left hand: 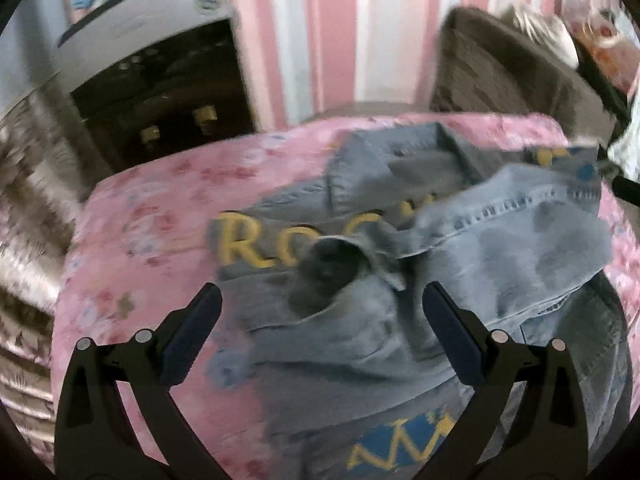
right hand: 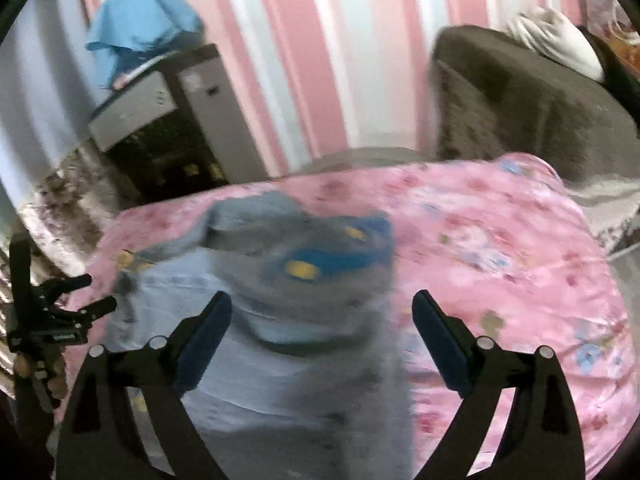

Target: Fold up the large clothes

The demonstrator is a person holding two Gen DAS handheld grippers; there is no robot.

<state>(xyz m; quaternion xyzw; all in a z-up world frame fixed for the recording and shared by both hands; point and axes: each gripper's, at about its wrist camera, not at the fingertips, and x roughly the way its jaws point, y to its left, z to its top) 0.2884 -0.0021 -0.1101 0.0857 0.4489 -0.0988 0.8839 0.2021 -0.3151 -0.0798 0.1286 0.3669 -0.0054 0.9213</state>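
The left hand-held gripper [left hand: 322,308] hangs with its jaws spread wide and nothing between them, right over the denim jacket [left hand: 360,320]. The right hand-held gripper [right hand: 322,318] is just as wide and just as empty, poised above the same jacket [right hand: 288,380] from the other side.

The jacket lies on the pink floral bedspread [left hand: 140,240] of the bed, back side up as far as I can judge, with yellow lettering [left hand: 256,244] across it and a blue and yellow patch [left hand: 400,444] near the hem. One sleeve [left hand: 516,236] is thrown across the body, its cuff [left hand: 332,264] gaping open toward the left gripper. To me that looks like an early stage: one sleeve is brought in, loosely and crookedly, and the body is not yet folded over or squared up. The pictures are blurred, so finer creases are hard to tell.

Beyond the bed stand a striped pink wall [right hand: 304,60], a brown armchair [right hand: 520,112] and a washing machine [left hand: 140,20].
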